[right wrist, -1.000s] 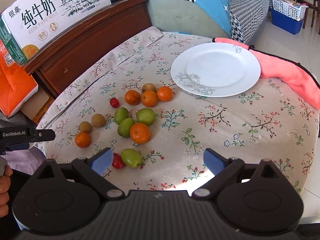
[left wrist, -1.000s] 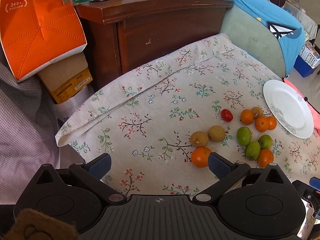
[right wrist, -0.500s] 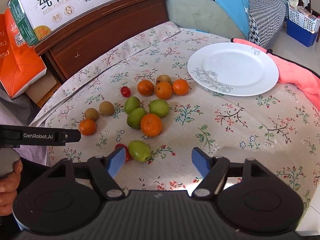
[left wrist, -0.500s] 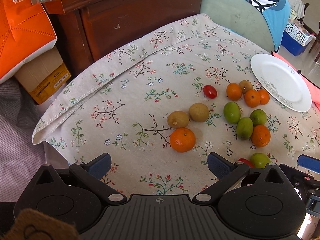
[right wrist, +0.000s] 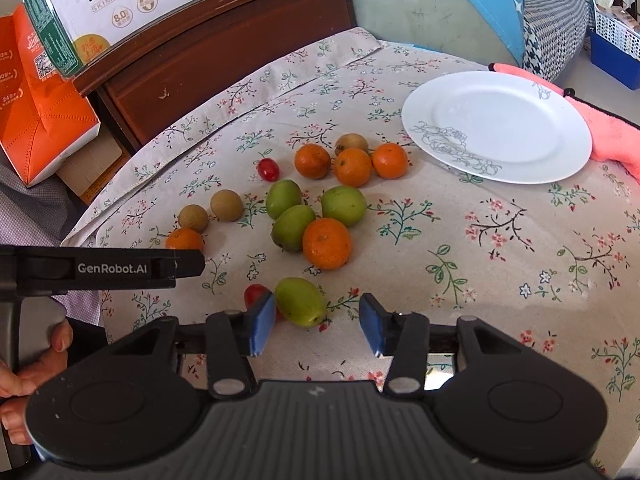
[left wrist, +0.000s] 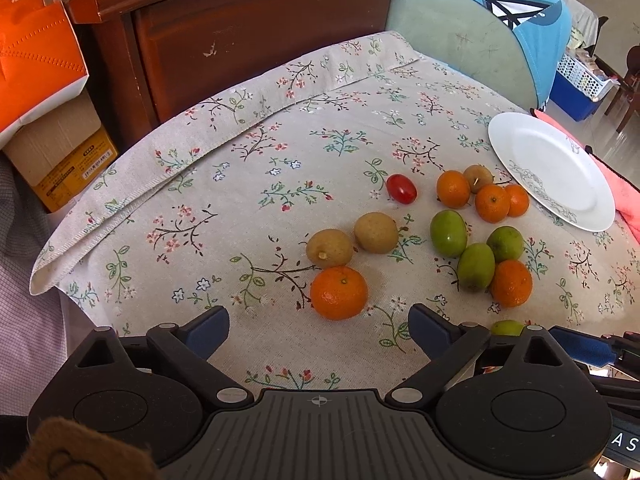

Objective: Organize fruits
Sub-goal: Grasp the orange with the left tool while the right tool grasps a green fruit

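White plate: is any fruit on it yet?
No, the white plate is bare, and every fruit lies on the floral tablecloth.

Five oranges point(right wrist: 327, 243), four green fruits point(right wrist: 299, 301), three brown fruits point(right wrist: 226, 205), two tomatoes point(right wrist: 268, 169), one plate point(right wrist: 560, 128).

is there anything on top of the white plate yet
No. The white plate holds no fruit; only its grey flower print shows. All the oranges, green fruits, brown fruits and cherry tomatoes lie on the tablecloth. What is under the plate is hidden.
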`<state>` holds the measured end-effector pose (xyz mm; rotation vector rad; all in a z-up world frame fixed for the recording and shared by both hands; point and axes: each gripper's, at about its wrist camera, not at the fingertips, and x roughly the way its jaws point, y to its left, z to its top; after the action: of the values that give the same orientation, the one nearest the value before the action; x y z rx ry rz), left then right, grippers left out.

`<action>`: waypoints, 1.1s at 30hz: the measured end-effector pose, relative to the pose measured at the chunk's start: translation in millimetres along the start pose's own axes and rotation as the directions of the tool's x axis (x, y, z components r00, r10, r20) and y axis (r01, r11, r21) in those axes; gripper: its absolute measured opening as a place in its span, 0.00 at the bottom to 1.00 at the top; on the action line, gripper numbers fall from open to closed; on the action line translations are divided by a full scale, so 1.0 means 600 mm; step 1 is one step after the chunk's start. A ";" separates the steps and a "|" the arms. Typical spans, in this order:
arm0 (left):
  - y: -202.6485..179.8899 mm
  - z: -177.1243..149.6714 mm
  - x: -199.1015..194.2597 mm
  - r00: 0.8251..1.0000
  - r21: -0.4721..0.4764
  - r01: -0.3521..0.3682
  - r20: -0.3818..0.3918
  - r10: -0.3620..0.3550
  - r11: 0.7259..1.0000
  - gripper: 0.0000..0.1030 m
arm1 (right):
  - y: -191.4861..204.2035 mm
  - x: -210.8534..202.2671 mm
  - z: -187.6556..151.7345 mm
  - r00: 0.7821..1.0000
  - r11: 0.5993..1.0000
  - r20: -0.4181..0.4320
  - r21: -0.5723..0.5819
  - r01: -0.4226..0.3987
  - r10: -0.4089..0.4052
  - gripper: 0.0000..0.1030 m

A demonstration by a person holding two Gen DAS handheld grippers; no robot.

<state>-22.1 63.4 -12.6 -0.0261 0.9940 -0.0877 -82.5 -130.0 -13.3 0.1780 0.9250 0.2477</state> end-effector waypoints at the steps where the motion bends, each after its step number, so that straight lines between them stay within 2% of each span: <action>1: -0.001 0.000 0.001 1.000 0.001 0.004 0.003 -0.004 1.000 0.92 | 0.001 0.003 0.000 1.000 1.000 -0.005 0.001 -0.003 0.003 0.43; 12: -0.007 -0.002 0.011 0.999 0.007 0.043 0.004 -0.043 0.999 0.78 | 0.008 0.020 -0.004 1.000 1.000 -0.015 -0.014 0.006 -0.006 0.31; 15: -0.007 -0.002 0.017 0.998 0.002 0.059 -0.002 -0.059 0.998 0.67 | 0.009 0.022 -0.004 1.000 1.000 -0.009 -0.018 0.008 -0.008 0.27; 18: -0.008 -0.002 0.019 0.998 0.006 0.055 0.012 -0.055 0.998 0.60 | 0.008 0.022 -0.004 1.000 1.000 -0.004 -0.010 0.006 -0.006 0.26; 20: -0.009 -0.001 0.020 0.998 0.012 0.053 0.021 -0.053 0.999 0.53 | 0.008 0.021 -0.004 1.000 1.000 -0.003 -0.005 0.005 -0.005 0.26; 22: -0.010 0.000 0.020 0.998 0.016 0.061 0.026 -0.061 0.998 0.40 | 0.006 0.021 -0.004 1.000 1.000 -0.001 0.004 0.003 -0.003 0.26; 25: -0.009 -0.001 0.019 0.997 0.015 0.065 0.033 -0.065 0.998 0.30 | 0.004 0.020 -0.003 1.000 1.000 0.002 0.014 0.012 -0.012 0.26; 33: -0.014 -0.004 0.003 0.994 0.030 0.081 0.065 -0.083 0.996 0.29 | -0.008 0.016 0.000 1.000 0.998 0.008 0.059 0.020 -0.021 0.26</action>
<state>-23.6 55.2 -15.2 -0.0446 0.9259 -0.1748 -76.2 -131.7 -21.6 0.2234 0.9259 0.2007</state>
